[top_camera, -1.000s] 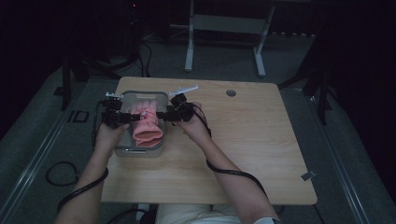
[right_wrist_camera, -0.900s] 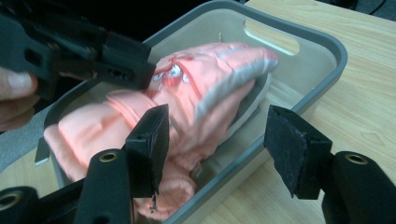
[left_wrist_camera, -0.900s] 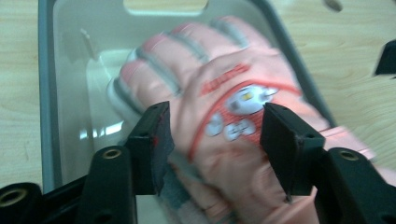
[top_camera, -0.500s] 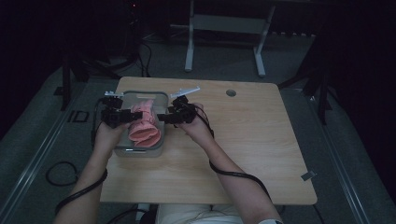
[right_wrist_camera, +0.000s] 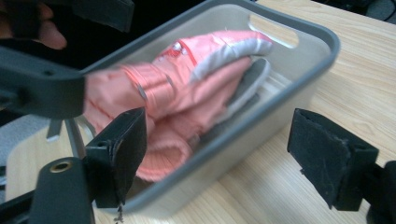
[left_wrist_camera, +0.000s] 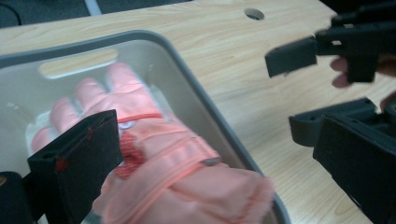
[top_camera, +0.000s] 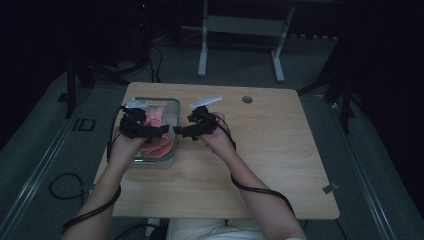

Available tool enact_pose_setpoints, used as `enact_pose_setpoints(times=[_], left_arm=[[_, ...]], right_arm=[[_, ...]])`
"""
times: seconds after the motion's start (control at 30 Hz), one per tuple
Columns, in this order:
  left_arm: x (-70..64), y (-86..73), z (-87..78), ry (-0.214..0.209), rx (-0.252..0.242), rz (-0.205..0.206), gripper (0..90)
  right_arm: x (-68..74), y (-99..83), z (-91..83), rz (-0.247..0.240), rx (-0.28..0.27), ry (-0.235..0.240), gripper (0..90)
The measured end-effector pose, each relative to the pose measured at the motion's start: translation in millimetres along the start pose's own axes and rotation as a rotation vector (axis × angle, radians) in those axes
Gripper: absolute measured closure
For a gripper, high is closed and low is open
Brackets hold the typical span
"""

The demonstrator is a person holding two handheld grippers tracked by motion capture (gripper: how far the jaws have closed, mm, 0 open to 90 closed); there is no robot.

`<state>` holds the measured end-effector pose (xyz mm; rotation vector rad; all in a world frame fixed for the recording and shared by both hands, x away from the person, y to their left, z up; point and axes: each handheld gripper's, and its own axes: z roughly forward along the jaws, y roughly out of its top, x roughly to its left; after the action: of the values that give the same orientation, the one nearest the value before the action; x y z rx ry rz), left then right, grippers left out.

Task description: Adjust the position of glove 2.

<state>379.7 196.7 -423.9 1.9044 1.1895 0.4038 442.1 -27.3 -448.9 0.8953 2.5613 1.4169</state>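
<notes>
Left tongs (left_wrist_camera: 205, 154) gape wide over the pink gloves (left_wrist_camera: 163, 172), nothing gripped; gloves lie in the grey bin (left_wrist_camera: 219, 121) right beneath. Right tongs (right_wrist_camera: 224, 154) likewise spread, empty, just outside the bin's wall on the counter (top_camera: 260, 150). Looks like release step done w/ gloves binned; next probably calls for lifting both clear.

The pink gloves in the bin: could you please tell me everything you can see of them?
The pink gloves are padded winter gloves of a salmon-pink fabric, with grey-white palm patches visible in the right gripper view and thin orange trim lines. They lie bundled together in the grey bin, fingers toward its handle slot, cuffs bulging up at the near rim. The left tongs hang open above them, and the right tongs stand open just outside the bin; neither grips them.
</notes>
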Motion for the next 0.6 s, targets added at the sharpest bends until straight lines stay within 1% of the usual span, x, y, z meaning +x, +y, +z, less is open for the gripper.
enact_pose_setpoints(times=[0.13, 0.17, 0.23, 0.37, 0.47, 0.53, 0.6], left_arm=[[-15.9, 1.3, 3.0, -0.073, -0.018, 0.055, 0.8], [-20.1, 1.1, 4.1, -0.085, -0.025, 0.064, 0.8], [-28.2, 0.5, 6.3, -0.102, -0.024, 0.074, 0.8], [-44.2, -2.2, 9.6, -0.146, -0.041, 0.101, 0.8], [-55.9, -5.6, 11.8, -0.165, -0.061, 0.116, 0.8], [-64.5, -7.8, 13.8, -0.176, -0.057, 0.134, 0.8], [-72.7, -10.4, 16.7, -0.201, -0.047, 0.148, 0.8]], right_arm=[[-5.0, -9.8, -8.0, -0.019, -0.011, -0.036, 19.2], [-5.9, -12.3, -10.1, -0.02, -0.009, -0.039, 18.5], [-8.1, -17.5, -14.0, -0.02, -0.013, -0.032, 18.1], [-11.7, -29.1, -21.7, -0.034, -0.006, -0.044, 18.1], [-16.4, -38.7, -26.4, -0.038, 0.008, -0.06, 18.1], [-20.1, -44.5, -30.1, -0.027, 0.013, -0.06, 18.1], [-23.1, -49.5, -34.2, -0.029, 0.013, -0.067, 18.1]])
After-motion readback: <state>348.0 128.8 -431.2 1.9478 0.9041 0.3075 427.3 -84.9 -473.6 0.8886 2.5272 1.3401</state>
